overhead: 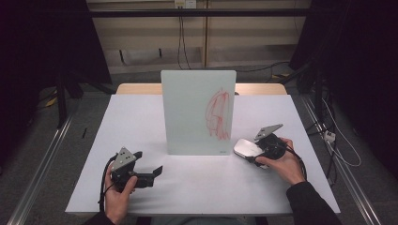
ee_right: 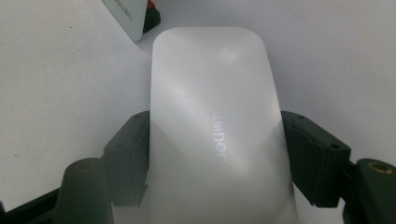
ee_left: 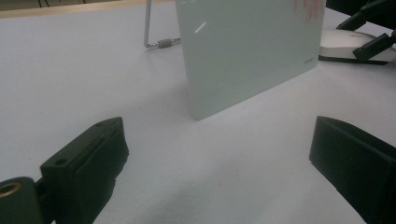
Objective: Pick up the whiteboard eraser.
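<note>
White plastic eraser with rounded ends (ee_right: 219, 140) sits squeezed between the right gripper (overhead: 257, 151) fingers (ee_right: 313, 158), just beside the upright glass drawing board (overhead: 197, 112) on the counter (overhead: 141, 122), so the red scribble (overhead: 219, 115) looks not wiped yet, while the left gripper (overhead: 152, 172) fingers (ee_left: 88, 163) rest wide apart holding nothing.

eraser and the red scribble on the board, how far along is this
Done: the right tongs are shut on the white eraser, low beside the board's right bottom corner. In hand: bringing it to the board; it isn't on the marks yet. Left: the red scribble looks unwiped, so all the erasing remains. The left tongs are open and holding nothing, near the table's front.
</note>
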